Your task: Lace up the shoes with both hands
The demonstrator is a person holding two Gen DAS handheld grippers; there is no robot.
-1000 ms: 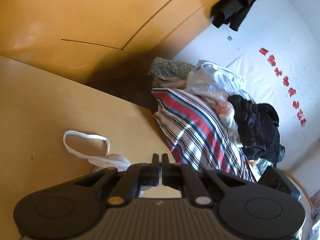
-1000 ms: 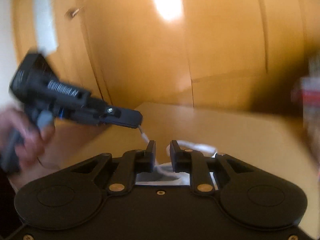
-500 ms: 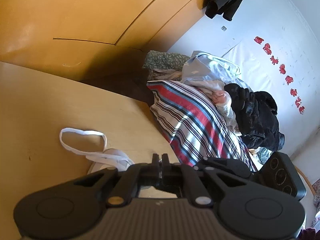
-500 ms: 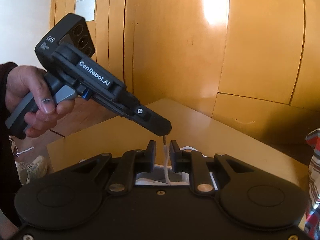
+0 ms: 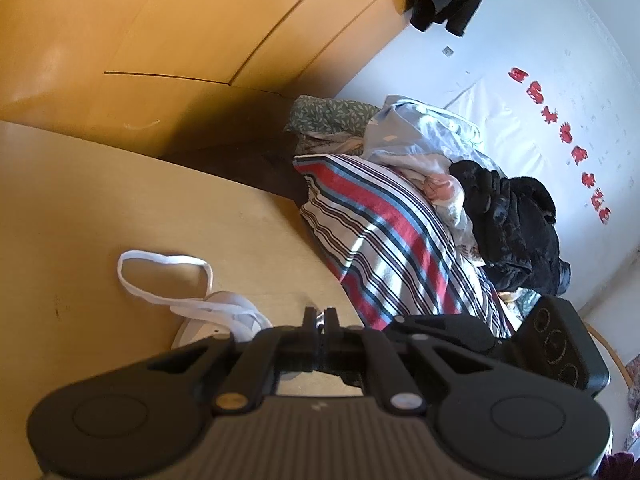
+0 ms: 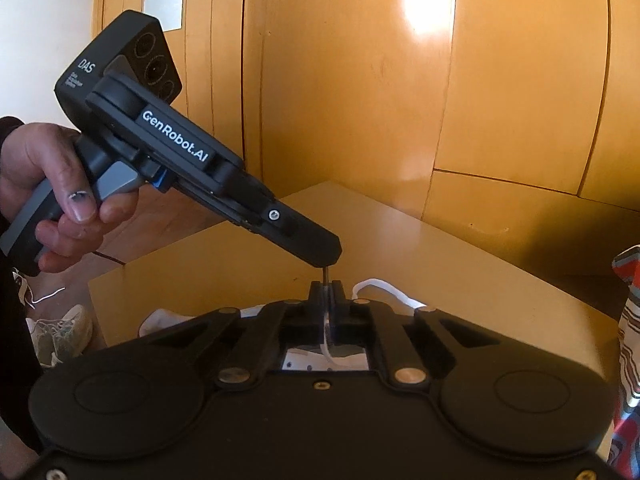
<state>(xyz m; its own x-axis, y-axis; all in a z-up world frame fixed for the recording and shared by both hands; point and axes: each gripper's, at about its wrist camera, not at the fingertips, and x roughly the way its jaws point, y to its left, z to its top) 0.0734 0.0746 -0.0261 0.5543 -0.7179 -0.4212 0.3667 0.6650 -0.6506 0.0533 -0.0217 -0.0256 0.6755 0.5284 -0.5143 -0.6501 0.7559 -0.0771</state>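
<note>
The lace (image 6: 327,336) tip is clamped by both tongs – left (image 6: 325,267), right (image 6: 327,292) – so 1 uneven tug could fray or free it.

Black left gripper (image 6: 326,262) w/ white "GenRobot.AI" mark, dark sleeve (image 6: 10,126)

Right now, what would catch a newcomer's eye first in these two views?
In the right wrist view, the left gripper slants down from the hand at left, pinching the tip of a white shoelace that the right gripper also clamps, above the white shoe. In the left wrist view, a lace loop lies on the wooden table, with a striped cloth beyond.
</note>
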